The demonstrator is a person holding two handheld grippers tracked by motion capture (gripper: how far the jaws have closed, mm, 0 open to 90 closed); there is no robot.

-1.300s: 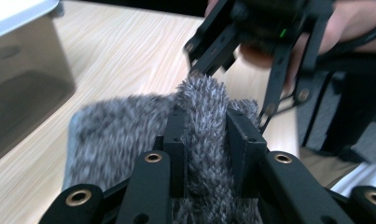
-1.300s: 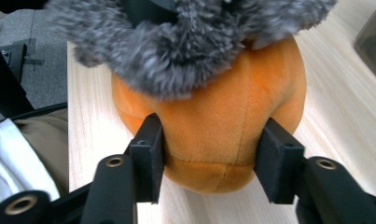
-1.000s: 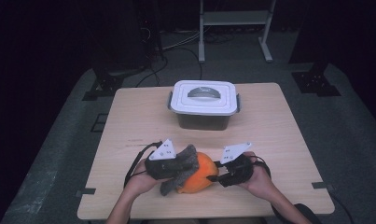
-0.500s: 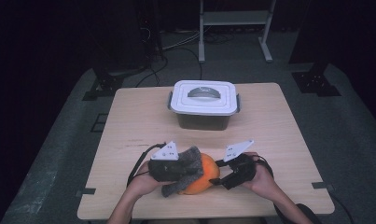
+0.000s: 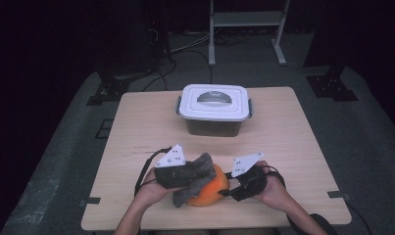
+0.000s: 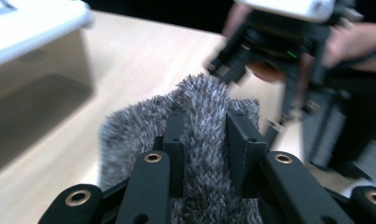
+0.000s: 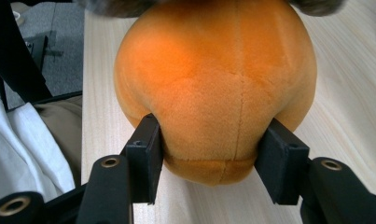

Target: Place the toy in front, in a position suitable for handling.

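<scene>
A: While both hands rested at the table's (image 5: 136, 122) six o'clock edge, what was the left gripper (image 5: 181, 175) doing?

B: Its jaws were clamped on a fold of the grey fuzzy cloth (image 6: 202, 140). In the left gripper view the pile bulged up between the two black jaws, pinched tight.

A: And the cloth itself?

B: It lay draped over the orange plush ball (image 5: 210, 190), covering the ball's nine o'clock side in the high view.

A: Where was the ball?

B: On the wood between the two grippers, near the six o'clock edge, well apart from the lidded white box (image 5: 213, 108) at twelve o'clock.

A: The right gripper (image 5: 233, 188)?

B: It came at the ball from three o'clock. In the right gripper view its jaws sat on either side of the ball's (image 7: 213, 93) lower end, both pads pressing into the plush. Those jaws had just been closing, with the ball between them.

A: Anything else close by?

B: The other hand (image 6: 349, 44) and its gripper showed blurred at about two o'clock in the left gripper view, just beyond the cloth.
</scene>
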